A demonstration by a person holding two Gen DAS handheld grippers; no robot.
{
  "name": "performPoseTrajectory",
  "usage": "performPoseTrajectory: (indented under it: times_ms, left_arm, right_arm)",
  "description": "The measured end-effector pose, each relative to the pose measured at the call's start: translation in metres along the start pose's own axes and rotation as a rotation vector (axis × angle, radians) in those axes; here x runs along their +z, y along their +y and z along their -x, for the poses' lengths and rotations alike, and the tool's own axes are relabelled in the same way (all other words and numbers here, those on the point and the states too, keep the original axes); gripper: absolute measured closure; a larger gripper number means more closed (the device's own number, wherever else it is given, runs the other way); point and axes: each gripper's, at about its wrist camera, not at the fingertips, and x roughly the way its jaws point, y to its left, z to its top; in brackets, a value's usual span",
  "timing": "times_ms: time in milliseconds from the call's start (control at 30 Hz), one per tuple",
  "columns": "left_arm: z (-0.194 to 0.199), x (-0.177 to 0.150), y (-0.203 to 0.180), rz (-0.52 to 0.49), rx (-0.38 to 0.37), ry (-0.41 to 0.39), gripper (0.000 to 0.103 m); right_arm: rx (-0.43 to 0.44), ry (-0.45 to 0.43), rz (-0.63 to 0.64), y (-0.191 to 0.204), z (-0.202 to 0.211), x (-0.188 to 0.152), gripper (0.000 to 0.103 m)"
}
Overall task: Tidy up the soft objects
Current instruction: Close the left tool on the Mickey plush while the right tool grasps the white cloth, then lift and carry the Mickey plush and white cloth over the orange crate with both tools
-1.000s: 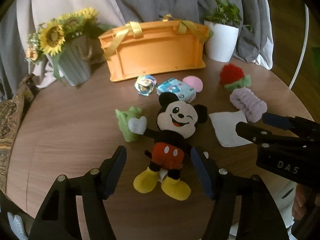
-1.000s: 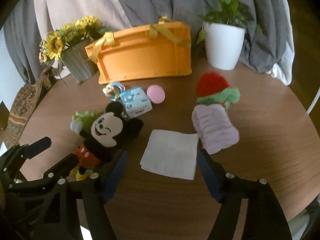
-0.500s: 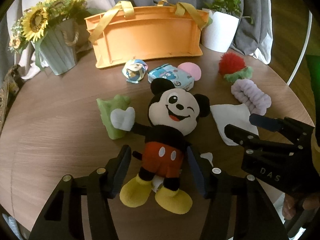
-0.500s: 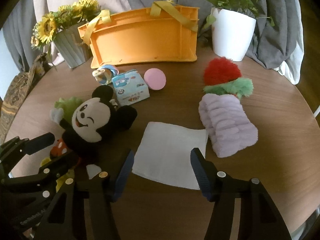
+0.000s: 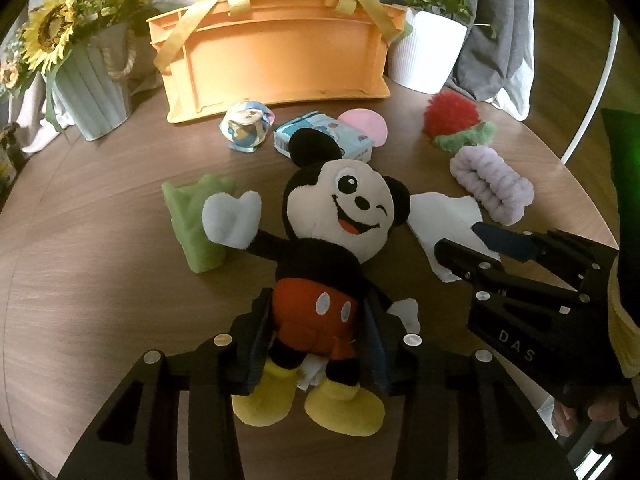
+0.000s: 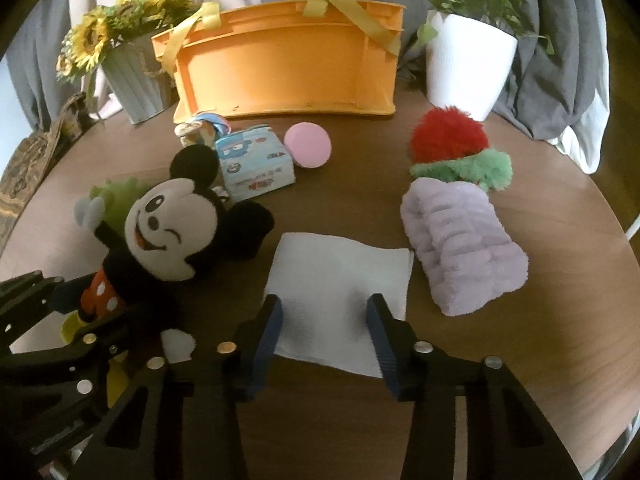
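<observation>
Left wrist view shows my left gripper (image 5: 318, 322) closing around the mouse doll (image 5: 332, 248), its pads pressing the red shorts on both sides while the doll lies face up on the round wooden table (image 5: 100, 300). Right wrist view has my right gripper (image 6: 324, 320) closing over the white cloth (image 6: 340, 280), both fingertips set down on its near part, the cloth flat between them. A purple headband (image 6: 464, 256) lies just right of the cloth. An orange basket (image 6: 288, 68) stands at the back.
</observation>
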Motion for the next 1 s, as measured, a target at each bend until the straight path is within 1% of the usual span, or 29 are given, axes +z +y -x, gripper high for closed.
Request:
performPoseTrajectory:
  times_ms: [33, 67, 133, 167, 300, 533, 733, 1000]
  left_arm:
    - [0.000, 0.000, 0.001, 0.004, -0.005, -0.001, 0.064]
    - [0.000, 0.000, 0.003, 0.013, -0.011, -0.001, 0.064]
    - [0.000, 0.000, 0.004, 0.026, -0.019, -0.002, 0.065]
    - [0.001, 0.000, 0.005, 0.032, -0.022, -0.002, 0.065]
    - [0.004, 0.002, 0.006, 0.050, -0.038, -0.007, 0.066]
    - [0.022, 0.012, 0.007, 0.060, -0.049, -0.056, 0.066]
    - [0.043, 0.029, 0.012, 0.071, -0.060, -0.111, 0.065]
    - [0.076, 0.058, 0.024, 0.052, -0.062, -0.220, 0.065]
  right_arm:
    - [0.004, 0.002, 0.002, 0.001, 0.000, 0.000, 0.070]
    - [0.011, 0.005, 0.000, 0.002, 0.001, 0.001, 0.079]
    - [0.018, 0.009, -0.002, 0.003, 0.000, 0.001, 0.089]
    - [0.021, 0.011, -0.004, 0.003, 0.001, 0.002, 0.090]
    - [0.039, 0.019, -0.020, 0.003, 0.003, 0.003, 0.092]
    - [0.047, -0.014, -0.041, 0.003, 0.023, 0.011, 0.092]
    - [0.051, -0.073, -0.055, 0.007, 0.048, 0.029, 0.092]
    - [0.041, -0.180, -0.059, 0.016, 0.082, 0.059, 0.092]
